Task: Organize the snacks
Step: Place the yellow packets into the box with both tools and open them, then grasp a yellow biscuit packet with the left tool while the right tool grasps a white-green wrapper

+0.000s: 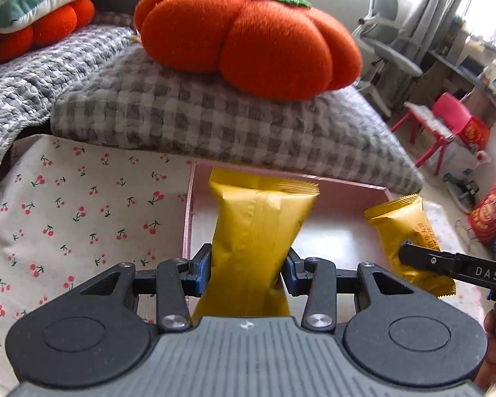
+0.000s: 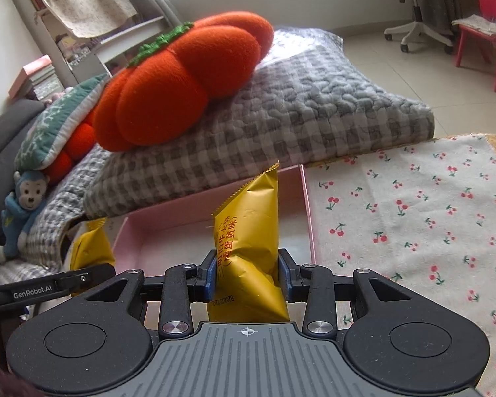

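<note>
My left gripper [image 1: 249, 271] is shut on a yellow snack packet [image 1: 258, 218], held upright over the near-left part of a shallow pink box [image 1: 189, 218]. My right gripper [image 2: 248, 276] is shut on a second yellow snack packet [image 2: 248, 228] with red print, held over the same pink box [image 2: 309, 211]. In the left wrist view the right gripper's finger [image 1: 423, 258] and its packet [image 1: 410, 231] show at the box's right side. In the right wrist view the left gripper's arm [image 2: 49, 284] and its packet [image 2: 92, 248] show at the left.
The box lies on a cherry-print cloth [image 1: 82, 218] [image 2: 413, 218]. Just behind it is a grey checked cushion [image 1: 215, 122] with an orange pumpkin pillow [image 1: 248, 36] on top. A red child's chair [image 1: 446, 122], office chair [image 2: 410, 0] and blue monkey toy [image 2: 26, 205] stand around.
</note>
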Action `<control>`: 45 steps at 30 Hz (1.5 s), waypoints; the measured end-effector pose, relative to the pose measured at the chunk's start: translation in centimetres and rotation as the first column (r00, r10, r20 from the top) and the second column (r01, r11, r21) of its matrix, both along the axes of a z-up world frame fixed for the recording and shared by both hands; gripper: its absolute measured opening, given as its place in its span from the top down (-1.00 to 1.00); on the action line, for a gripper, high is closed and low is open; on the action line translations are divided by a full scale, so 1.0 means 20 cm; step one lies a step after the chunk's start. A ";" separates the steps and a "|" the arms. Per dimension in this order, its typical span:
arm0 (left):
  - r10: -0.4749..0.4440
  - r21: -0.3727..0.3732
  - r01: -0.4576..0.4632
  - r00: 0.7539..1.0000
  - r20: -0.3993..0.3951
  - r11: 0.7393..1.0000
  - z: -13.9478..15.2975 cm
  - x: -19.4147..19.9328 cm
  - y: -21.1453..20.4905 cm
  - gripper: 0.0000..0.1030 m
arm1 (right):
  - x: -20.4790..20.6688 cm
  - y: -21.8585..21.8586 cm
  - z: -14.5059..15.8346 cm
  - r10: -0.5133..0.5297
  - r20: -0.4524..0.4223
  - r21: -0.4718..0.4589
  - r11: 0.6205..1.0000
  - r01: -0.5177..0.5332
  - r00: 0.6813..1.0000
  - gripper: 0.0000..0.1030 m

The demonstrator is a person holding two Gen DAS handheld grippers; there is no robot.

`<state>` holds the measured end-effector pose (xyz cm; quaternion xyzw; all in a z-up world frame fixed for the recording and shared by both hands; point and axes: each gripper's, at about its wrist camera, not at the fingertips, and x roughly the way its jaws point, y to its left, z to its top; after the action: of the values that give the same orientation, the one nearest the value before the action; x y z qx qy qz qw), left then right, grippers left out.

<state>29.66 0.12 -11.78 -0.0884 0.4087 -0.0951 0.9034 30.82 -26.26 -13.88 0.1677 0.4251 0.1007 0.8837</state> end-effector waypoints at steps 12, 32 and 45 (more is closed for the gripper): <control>0.024 0.023 -0.024 1.000 -0.018 0.999 -0.02 0.00 0.05 0.15 | -0.10 0.02 -0.03 -0.041 -0.009 -0.031 0.999 0.041 0.999 0.12; -0.012 -0.131 0.010 1.000 -0.013 0.991 0.07 -0.53 0.16 -0.65 | -0.81 -0.36 -0.02 -0.128 -0.018 -0.106 0.986 0.125 0.992 -0.39; -0.066 -0.120 0.057 0.995 -0.072 0.991 -0.03 -0.45 -0.17 -0.70 | -0.81 -0.32 -0.06 -0.049 -0.005 -0.175 0.983 0.048 0.999 -0.39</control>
<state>20.71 -3.28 -12.46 -0.1323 0.4388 -0.1436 0.8771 14.59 -32.64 -15.12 0.1003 0.4321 0.0407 0.8953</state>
